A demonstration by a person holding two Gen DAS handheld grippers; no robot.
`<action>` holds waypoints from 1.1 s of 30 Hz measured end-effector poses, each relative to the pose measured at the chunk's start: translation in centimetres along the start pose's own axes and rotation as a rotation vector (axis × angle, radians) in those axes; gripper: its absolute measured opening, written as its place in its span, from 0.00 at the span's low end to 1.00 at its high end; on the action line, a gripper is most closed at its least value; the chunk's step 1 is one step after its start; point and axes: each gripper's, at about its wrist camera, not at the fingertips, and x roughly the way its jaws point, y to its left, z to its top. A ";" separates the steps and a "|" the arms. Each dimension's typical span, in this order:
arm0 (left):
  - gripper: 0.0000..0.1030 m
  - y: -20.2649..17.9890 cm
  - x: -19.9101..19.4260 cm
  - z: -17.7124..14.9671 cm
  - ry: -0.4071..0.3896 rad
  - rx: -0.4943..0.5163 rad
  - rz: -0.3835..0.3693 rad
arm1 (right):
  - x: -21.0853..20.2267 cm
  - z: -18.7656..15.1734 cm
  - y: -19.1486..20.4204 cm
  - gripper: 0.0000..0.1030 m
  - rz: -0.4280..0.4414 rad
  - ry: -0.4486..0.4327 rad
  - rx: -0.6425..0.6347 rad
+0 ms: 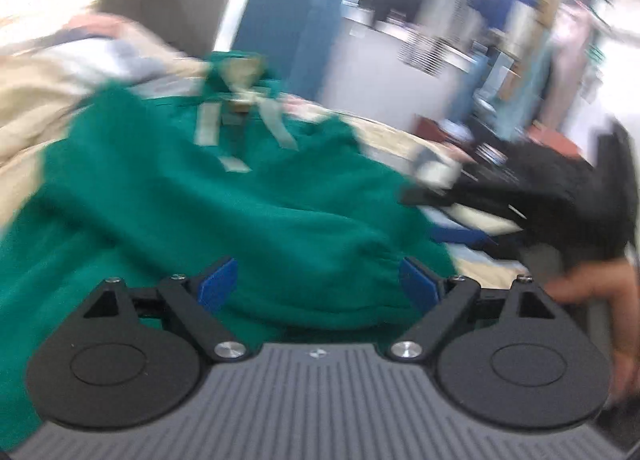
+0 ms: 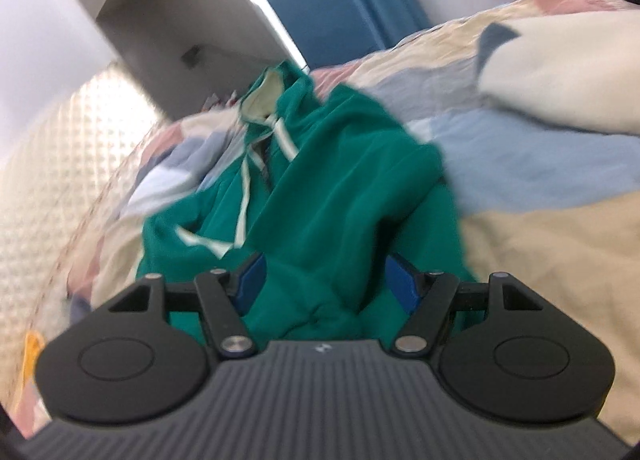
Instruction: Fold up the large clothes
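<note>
A green hoodie [image 1: 224, 204] with pale drawstrings [image 2: 244, 200] lies crumpled on the bed, its hood [image 2: 272, 88] at the far end. My left gripper [image 1: 319, 284] is open wide, and a bulge of the green fabric sits between the blue pads [image 1: 218, 284] without being pinched. My right gripper [image 2: 327, 280] is also open, low over the hoodie's [image 2: 340, 196] near edge, with cloth lying between its pads [image 2: 404, 280]. The left wrist view also shows the right gripper [image 1: 444, 216], blurred, at the hoodie's right side with a hand [image 1: 592, 292] behind it.
The bed is covered by a patchwork quilt [image 2: 540, 244] in beige, pale blue and pink. A cream blanket [image 2: 560, 80] lies folded to the right. A blue padded panel [image 2: 312, 0] and a grey wall stand behind the bed. Cluttered furniture [image 1: 460, 40] shows in the far background.
</note>
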 end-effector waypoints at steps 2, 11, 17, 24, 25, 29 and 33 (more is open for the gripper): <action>0.88 3.2 0.2 0.9 -0.018 -0.082 0.075 | 0.4 -0.5 0.9 0.67 0.008 0.022 -0.029; 0.86 15.8 4.4 4.8 -0.081 -0.529 0.249 | 2.5 -2.1 4.8 0.67 0.050 0.055 -0.173; 0.34 18.0 9.2 7.1 -0.020 -0.530 0.270 | 3.9 -2.6 6.2 0.67 0.065 0.039 -0.238; 0.09 19.4 8.3 8.6 -0.088 -0.459 0.416 | 3.5 -2.6 7.7 0.67 0.142 -0.010 -0.306; 0.09 20.0 8.5 8.5 -0.080 -0.464 0.445 | 3.8 -2.9 7.9 0.67 0.144 -0.001 -0.328; 0.10 20.8 9.5 7.9 -0.021 -0.408 0.493 | 5.6 -4.1 8.1 0.67 0.114 0.076 -0.348; 0.10 19.9 10.6 8.0 0.045 -0.299 0.521 | 7.6 -5.0 7.7 0.67 0.084 0.165 -0.348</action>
